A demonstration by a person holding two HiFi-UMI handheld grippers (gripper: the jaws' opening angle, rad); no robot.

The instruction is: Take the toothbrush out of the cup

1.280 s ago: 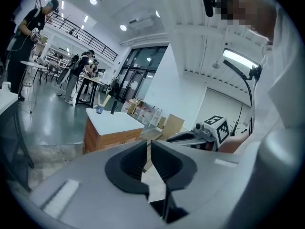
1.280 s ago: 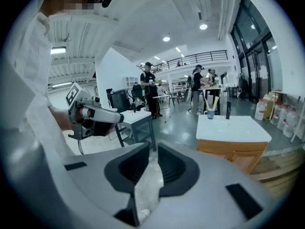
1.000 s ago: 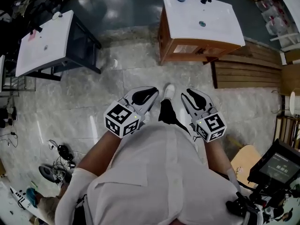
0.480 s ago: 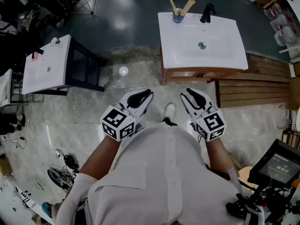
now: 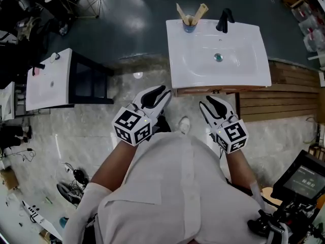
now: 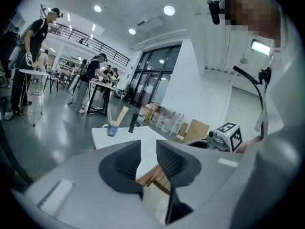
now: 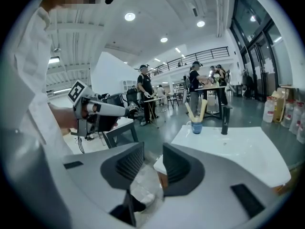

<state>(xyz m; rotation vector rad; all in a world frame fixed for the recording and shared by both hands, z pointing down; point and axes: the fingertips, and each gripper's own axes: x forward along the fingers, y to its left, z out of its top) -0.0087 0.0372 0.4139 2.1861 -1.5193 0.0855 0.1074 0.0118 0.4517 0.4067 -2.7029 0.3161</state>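
A small blue cup (image 5: 189,27) stands at the far left corner of a white sink (image 5: 244,70), with wooden toothbrushes (image 5: 201,11) slanting out of it. Both grippers hang short of the sink's near edge, apart from the cup. My left gripper (image 5: 162,92) is open; its jaws have just been opening, with nothing between them. My right gripper (image 5: 207,103) is open too, its jaws have just been widening, empty. Ahead of the left gripper (image 6: 148,151) are the cup (image 6: 112,130) and toothbrushes (image 6: 123,114). The right gripper (image 7: 153,159) faces the cup (image 7: 196,127).
A black faucet (image 5: 224,19) stands at the sink's far edge, right of the cup. The sink sits on a wooden cabinet (image 5: 203,91). A second white basin on a black stand (image 5: 48,80) is at the left, wooden slats (image 5: 284,93) at the right, cables (image 5: 71,179) on the floor.
The sink has come nearer in the head view as the person and both grippers moved toward it. The left jaws have parted from shut; the right jaws stand slightly wider.
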